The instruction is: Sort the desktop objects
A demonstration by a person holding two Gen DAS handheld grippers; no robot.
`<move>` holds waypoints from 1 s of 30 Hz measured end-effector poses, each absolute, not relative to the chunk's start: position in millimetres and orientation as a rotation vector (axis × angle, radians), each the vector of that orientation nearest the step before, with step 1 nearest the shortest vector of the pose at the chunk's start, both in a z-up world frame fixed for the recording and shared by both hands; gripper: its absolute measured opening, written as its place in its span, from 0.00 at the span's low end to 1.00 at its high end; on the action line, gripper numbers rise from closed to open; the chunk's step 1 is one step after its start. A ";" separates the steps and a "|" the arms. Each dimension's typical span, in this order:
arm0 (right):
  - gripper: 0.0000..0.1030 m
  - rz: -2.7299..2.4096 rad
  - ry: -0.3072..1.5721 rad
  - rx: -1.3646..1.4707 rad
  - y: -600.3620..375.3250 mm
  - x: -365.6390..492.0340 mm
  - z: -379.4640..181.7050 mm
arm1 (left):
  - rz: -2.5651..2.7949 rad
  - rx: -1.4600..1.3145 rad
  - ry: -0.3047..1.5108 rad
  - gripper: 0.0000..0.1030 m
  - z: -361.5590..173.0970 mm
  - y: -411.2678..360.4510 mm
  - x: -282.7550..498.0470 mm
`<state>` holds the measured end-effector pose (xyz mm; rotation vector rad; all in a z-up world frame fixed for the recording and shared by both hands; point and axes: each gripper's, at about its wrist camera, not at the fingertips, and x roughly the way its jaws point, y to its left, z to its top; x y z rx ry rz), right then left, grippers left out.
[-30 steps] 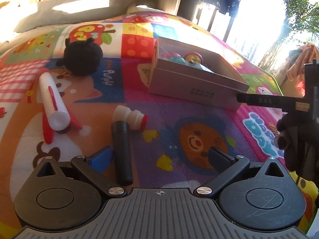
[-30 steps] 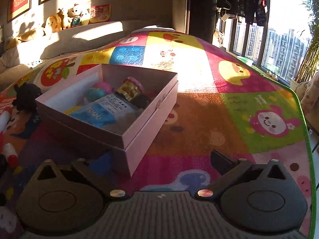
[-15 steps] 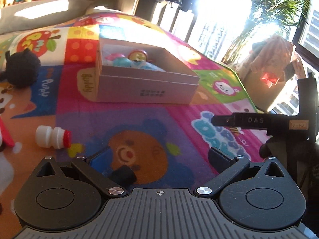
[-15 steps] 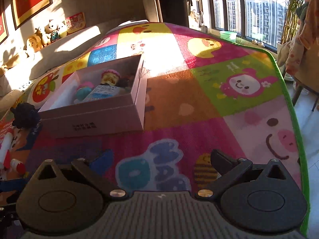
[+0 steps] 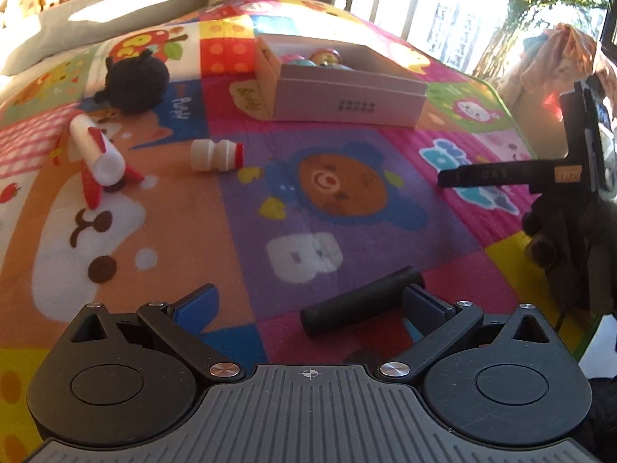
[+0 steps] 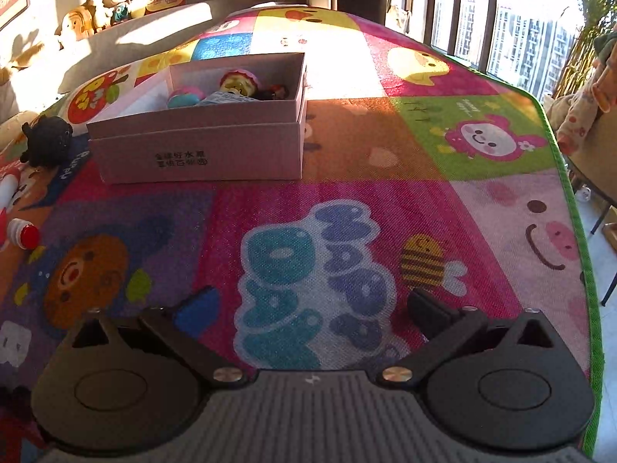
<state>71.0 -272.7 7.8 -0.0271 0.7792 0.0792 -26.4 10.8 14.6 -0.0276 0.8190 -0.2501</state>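
My left claw is spread; I should centre the black cylinder, near the pink box, before pinching.

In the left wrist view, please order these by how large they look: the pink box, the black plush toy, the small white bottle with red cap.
Largest to smallest, as they look in the left wrist view:
1. pink box
2. black plush toy
3. small white bottle
The bottle lies nearer the camera yet looks smallest, so the order seems safe.
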 end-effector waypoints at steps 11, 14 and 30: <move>1.00 0.166 0.778 -0.023 -268.5 62.8 13.9 | -0.131 0.038 0.774 1.00 17.8 16.7 -7.6; 1.00 0.395 0.758 -0.057 -247.9 45.6 26.7 | -0.100 -0.008 0.766 1.00 22.8 30.4 -7.6; 1.00 1.024 0.621 -0.524 -97.7 -1.7 25.0 | 0.112 -0.276 0.671 1.00 46.5 120.9 -26.4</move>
